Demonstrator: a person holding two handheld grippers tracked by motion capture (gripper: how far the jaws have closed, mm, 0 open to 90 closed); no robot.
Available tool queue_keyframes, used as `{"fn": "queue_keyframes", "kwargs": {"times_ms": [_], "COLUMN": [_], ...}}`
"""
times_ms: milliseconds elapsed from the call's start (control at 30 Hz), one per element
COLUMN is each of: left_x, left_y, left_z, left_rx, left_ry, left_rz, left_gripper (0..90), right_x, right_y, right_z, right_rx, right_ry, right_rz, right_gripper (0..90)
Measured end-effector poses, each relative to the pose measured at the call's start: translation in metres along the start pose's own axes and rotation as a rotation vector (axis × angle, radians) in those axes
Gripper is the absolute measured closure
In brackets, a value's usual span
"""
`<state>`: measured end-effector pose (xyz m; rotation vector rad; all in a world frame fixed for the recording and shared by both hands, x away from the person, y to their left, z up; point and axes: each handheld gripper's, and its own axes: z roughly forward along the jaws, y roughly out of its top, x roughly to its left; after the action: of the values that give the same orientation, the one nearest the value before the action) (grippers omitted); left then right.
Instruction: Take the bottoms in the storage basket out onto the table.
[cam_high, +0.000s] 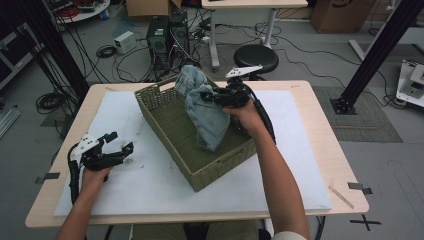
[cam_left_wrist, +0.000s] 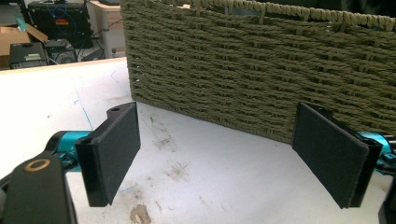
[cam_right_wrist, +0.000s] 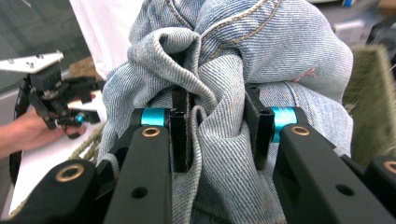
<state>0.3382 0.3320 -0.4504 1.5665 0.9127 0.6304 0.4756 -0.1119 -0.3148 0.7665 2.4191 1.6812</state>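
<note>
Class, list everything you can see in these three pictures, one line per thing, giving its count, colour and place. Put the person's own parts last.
Woven rectangular wicker basket: one, olive green, middle of the table, set at an angle.
Bunched denim garment: one, faded light blue, held over the basket, lower end hanging inside.
Flat mat: one, white, stained, covering the tabletop.
Wooden table: one, pale.
Round stool: one, black, behind the table.
Computer tower: one, black, on the floor with cables.
Cardboard boxes: two, brown, at the back.
Left gripper: one, black, open, left of the basket.
Right gripper: one, black, clamped on the denim.
Forearms: two, entering from the bottom.
</note>
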Motion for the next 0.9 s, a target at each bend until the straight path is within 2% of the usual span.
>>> {"fn": "queue_keyframes", "kwargs": {"times_ms": [167, 400, 600, 733, 900], "left_x": [0.000, 0.000, 0.000, 0.000, 0.000], "left_y": [0.000, 0.000, 0.000, 0.000, 0.000], "left_z": [0.000, 0.001, 0.000, 0.000, 0.000], "left_rx": [-0.001, 0.002, 0.001, 0.001, 0.001], "left_ry": [-0.001, 0.001, 0.002, 0.002, 0.002], "left_rz": [-0.001, -0.004, -0.002, 0.001, 0.000], "left_gripper": [15.7, 15.7, 15.7, 15.7, 15.7], "right_x": [-0.003, -0.005, -0.004, -0.006, -0.012], "right_y": [0.006, 0.016, 0.024, 0.028, 0.025], "right_z": [-0.023, -0.052, -0.071, -0.094, -0.118], "right_rx": [-0.068, -0.141, -0.169, -0.183, -0.194], "right_ry": [-0.018, 0.001, -0.007, -0.036, -0.064], "right_rz": [-0.003, -0.012, -0.023, -0.025, -0.016], "right_gripper": [69.7, 69.7, 69.7, 69.6, 69.5]}}
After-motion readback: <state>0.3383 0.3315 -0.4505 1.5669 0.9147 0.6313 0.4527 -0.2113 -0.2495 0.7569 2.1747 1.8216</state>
